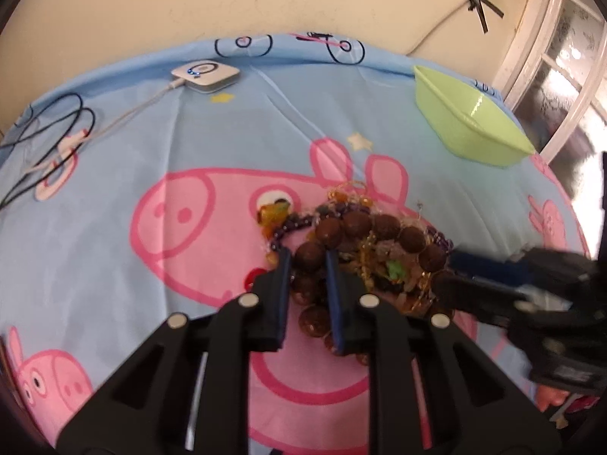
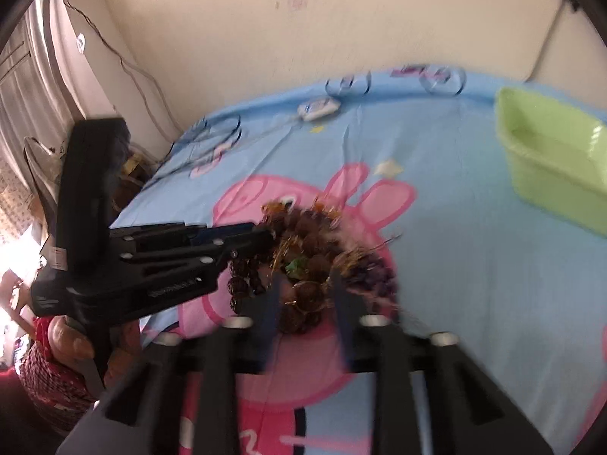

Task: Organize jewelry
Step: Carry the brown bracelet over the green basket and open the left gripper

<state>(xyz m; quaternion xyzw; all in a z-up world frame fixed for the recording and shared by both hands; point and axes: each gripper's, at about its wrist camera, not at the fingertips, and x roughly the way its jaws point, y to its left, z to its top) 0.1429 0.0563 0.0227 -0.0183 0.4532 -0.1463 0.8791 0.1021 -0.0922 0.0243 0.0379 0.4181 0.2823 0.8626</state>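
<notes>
A tangled pile of jewelry lies on the blue cartoon sheet: big brown wooden beads, purple beads, gold chains, amber pieces. My left gripper is down at the pile's near left side, its jaws narrowly apart around a brown bead. It also shows in the right wrist view, touching the pile from the left. My right gripper is open, its fingers straddling a brown bead at the pile's near edge; in the left wrist view it enters from the right.
A light green plastic basin stands at the far right of the bed, also in the right wrist view. A white charger box with cables lies at the far left. The wall runs behind the bed; a window is at right.
</notes>
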